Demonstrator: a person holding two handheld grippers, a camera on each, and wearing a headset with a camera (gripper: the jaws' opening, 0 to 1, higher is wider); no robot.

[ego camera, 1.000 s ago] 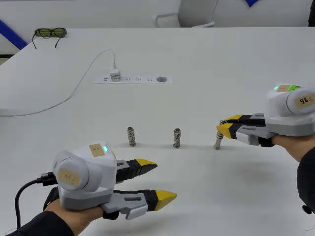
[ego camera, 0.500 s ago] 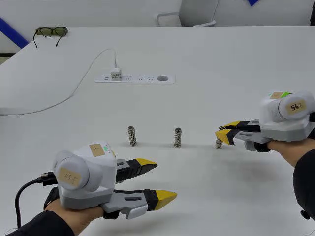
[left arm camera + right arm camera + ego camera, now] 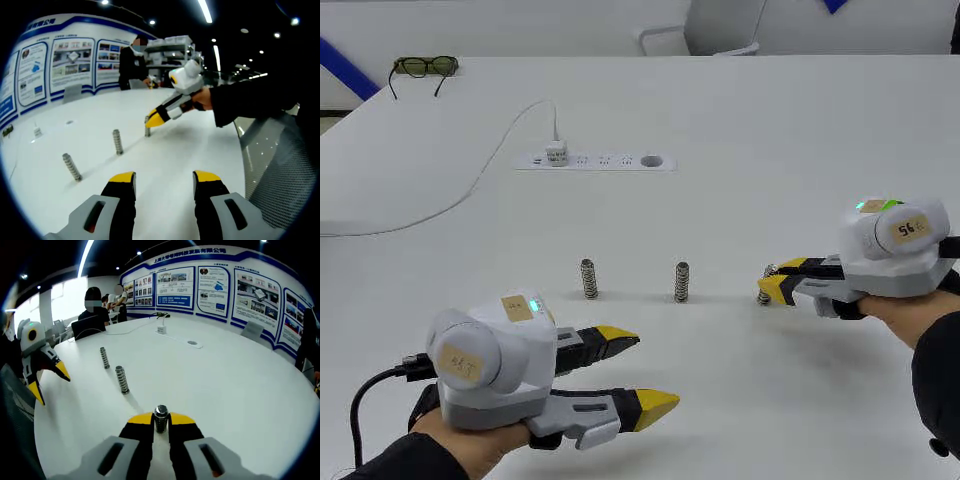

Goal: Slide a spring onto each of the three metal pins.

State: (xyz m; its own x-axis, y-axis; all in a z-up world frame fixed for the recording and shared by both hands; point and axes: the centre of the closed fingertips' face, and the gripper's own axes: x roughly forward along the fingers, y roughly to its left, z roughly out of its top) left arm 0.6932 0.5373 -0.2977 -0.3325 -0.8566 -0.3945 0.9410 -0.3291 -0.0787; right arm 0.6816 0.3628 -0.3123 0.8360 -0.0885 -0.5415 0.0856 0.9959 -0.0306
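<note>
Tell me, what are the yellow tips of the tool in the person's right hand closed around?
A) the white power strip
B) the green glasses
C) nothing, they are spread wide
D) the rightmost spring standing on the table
D: in the right gripper view, the right gripper has its yellow jaws pinched on either side of the rightmost spring, which stands upright on the white table.

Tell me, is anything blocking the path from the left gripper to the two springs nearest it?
Nothing visible does. Bare table lies between the open left gripper and the left spring and middle spring, both standing upright. The right gripper is off to the side, closed around the third spring.
</note>
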